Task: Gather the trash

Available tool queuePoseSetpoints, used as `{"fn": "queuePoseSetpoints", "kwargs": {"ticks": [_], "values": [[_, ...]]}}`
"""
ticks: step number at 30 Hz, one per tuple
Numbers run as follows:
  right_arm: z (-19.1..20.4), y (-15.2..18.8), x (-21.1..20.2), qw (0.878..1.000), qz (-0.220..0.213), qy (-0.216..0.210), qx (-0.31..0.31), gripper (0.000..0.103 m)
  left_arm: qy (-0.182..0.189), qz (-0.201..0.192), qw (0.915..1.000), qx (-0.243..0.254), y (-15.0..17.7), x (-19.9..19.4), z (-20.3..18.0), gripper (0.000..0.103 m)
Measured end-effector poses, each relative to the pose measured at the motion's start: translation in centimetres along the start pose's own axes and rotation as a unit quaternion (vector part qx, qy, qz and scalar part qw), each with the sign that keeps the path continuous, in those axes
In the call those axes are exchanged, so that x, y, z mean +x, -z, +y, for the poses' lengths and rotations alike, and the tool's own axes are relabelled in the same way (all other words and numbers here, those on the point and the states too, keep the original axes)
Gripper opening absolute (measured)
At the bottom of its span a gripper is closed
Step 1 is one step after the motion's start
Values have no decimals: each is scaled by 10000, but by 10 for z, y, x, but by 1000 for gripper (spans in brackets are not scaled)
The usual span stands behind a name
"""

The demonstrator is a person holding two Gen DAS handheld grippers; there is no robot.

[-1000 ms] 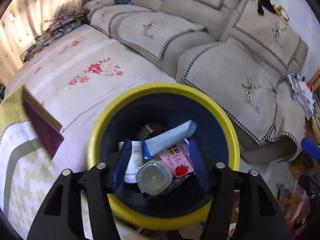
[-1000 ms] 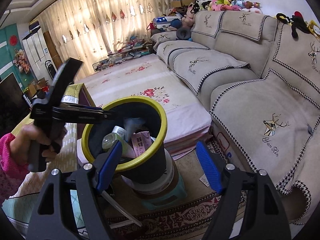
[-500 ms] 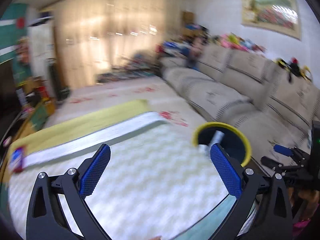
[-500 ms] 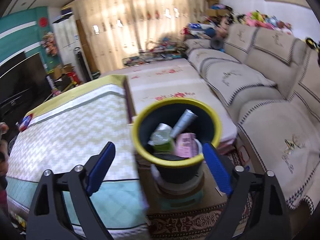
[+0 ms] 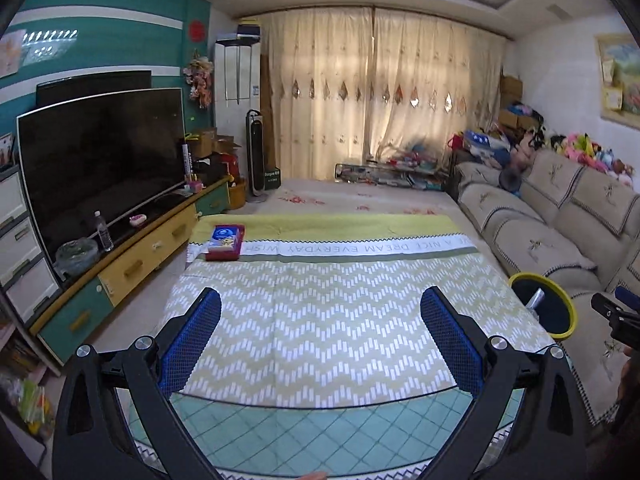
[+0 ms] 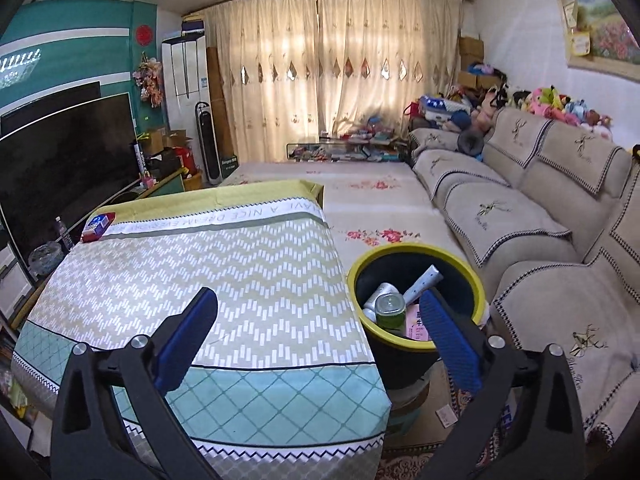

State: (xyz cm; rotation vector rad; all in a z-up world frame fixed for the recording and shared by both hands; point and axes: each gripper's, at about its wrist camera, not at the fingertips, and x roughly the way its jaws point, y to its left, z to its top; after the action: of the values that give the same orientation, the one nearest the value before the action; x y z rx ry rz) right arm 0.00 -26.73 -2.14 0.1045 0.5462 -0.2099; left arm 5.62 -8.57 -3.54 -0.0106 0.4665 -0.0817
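A dark trash bin with a yellow rim (image 6: 416,258) stands right of the table, holding a green-capped bottle (image 6: 390,310), a pale tube (image 6: 424,280) and a pink carton. It also shows at the right in the left wrist view (image 5: 542,280). My left gripper (image 5: 320,340) is open and empty over the cloth-covered table (image 5: 320,312). My right gripper (image 6: 318,340) is open and empty, above the table's near right corner beside the bin. A red and blue box (image 5: 225,242) lies at the table's far left; it also shows in the right wrist view (image 6: 98,226).
A beige sofa (image 6: 520,208) runs along the right. A large TV (image 5: 100,164) on a low cabinet stands at the left. Curtains and clutter fill the far end. The other gripper's tip (image 5: 618,312) shows at the right edge of the left wrist view.
Both grippers have pulled back from the bin and swung left to face the table. The left gripper, earlier right above the bin, now looks across the tablecloth.
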Motion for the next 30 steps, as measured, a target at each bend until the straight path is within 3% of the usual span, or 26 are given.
{"fn": "queuePoseSetpoints", "kwargs": {"ticks": [11,30], "values": [[4,2,-29,9998,-187,-32,-2,96,91,-63,9998,144,16,-37,-20,98],[12,1,-20,9999,-113,-85,-24,96,35,-2,9999,98,10,-24,-15,98]]}}
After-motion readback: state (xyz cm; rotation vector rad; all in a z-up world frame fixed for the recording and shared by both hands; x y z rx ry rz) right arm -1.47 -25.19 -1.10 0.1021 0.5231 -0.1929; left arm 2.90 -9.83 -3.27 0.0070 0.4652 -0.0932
